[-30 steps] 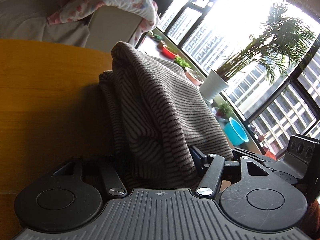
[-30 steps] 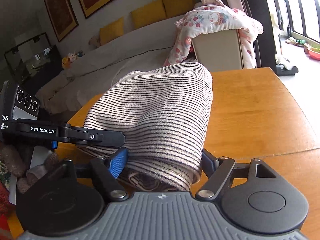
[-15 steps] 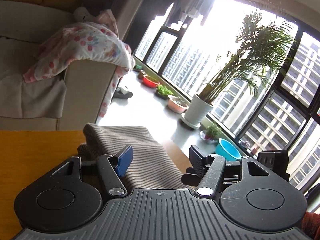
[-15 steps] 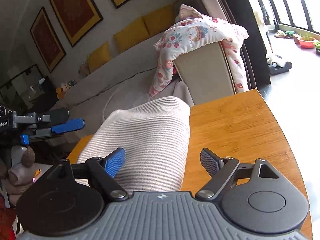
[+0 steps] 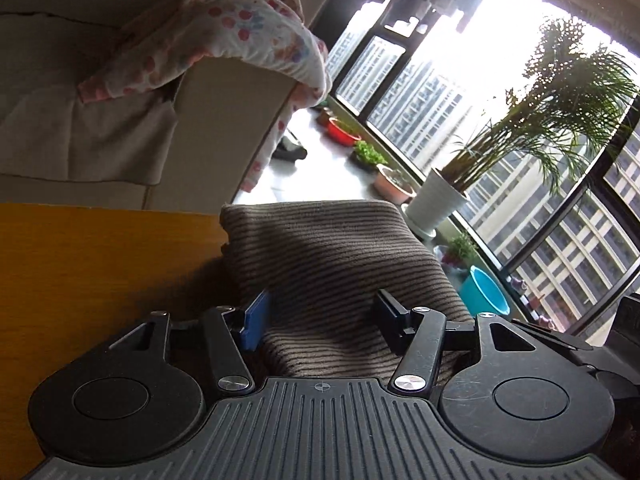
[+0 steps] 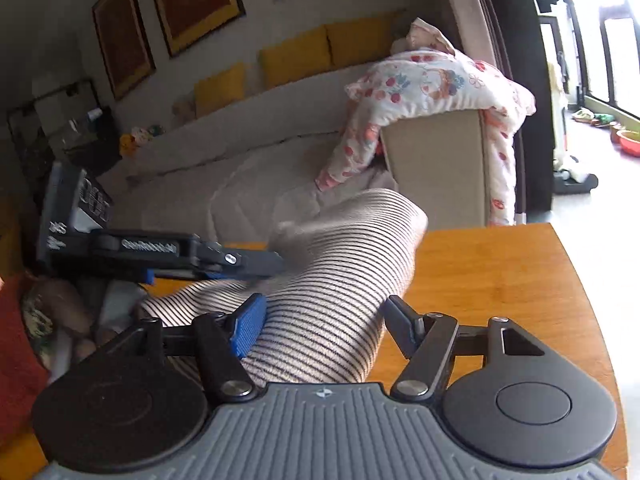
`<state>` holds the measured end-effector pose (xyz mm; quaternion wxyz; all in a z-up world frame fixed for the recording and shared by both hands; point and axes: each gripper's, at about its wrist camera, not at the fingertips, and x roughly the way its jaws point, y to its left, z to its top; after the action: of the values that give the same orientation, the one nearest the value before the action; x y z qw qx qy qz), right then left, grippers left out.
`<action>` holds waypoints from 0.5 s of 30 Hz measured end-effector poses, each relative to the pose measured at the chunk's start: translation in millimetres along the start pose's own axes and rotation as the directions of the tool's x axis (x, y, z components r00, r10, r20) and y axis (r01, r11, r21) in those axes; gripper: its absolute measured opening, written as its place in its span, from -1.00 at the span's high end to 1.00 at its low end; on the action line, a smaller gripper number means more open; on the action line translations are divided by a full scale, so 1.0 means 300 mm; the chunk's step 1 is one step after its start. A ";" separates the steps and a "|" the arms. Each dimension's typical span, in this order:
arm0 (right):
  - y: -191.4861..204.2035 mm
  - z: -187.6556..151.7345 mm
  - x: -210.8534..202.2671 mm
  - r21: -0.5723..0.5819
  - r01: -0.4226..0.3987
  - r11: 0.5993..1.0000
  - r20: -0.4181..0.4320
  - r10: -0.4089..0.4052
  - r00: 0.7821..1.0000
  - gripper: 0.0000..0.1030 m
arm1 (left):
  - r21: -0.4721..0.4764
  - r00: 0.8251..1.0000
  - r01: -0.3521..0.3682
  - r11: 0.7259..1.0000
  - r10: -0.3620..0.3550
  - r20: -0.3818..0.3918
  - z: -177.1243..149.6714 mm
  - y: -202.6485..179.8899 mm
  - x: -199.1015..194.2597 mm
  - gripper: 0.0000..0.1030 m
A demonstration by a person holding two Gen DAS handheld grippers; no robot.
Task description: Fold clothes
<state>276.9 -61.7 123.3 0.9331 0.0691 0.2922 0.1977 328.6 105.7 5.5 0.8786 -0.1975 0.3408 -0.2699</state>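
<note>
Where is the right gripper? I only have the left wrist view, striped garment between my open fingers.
Observer: The right gripper is open too, straddling the striped garment on the table.
Operator: Is it gripping anything?
Observer: No; cloth lies between its fingers, but they stand wide apart.
Operator: Where's my gripper from there?
Observer: The left gripper reaches in from the side, its blurred tip at the garment's raised fold.
</note>
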 end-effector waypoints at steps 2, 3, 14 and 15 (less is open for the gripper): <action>-0.021 -0.044 0.012 -0.006 0.040 0.999 -0.008 -0.040 0.999 -0.38 | 0.013 1.000 0.010 1.000 -0.010 0.028 -0.007 -0.015 -0.021 -0.16; -0.027 -0.056 0.006 0.004 0.042 0.999 0.004 -0.042 0.999 -0.39 | 0.027 0.999 0.005 1.000 -0.006 0.036 -0.008 -0.031 -0.036 -0.16; 0.005 -0.140 -0.103 -0.062 0.130 0.990 -0.012 -0.131 0.991 -0.66 | 0.079 0.992 -0.115 0.990 0.119 -0.043 -0.188 -0.074 -0.165 -0.19; 0.004 -0.143 -0.092 -0.067 0.143 0.987 -0.013 -0.145 0.989 -0.67 | 0.062 0.991 -0.118 0.991 0.121 -0.048 -0.197 -0.060 -0.158 -0.20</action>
<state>231.1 -71.2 102.7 0.9441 0.0152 0.2981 0.1400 251.4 110.9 -2.2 0.8896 -0.1438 0.3665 -0.2316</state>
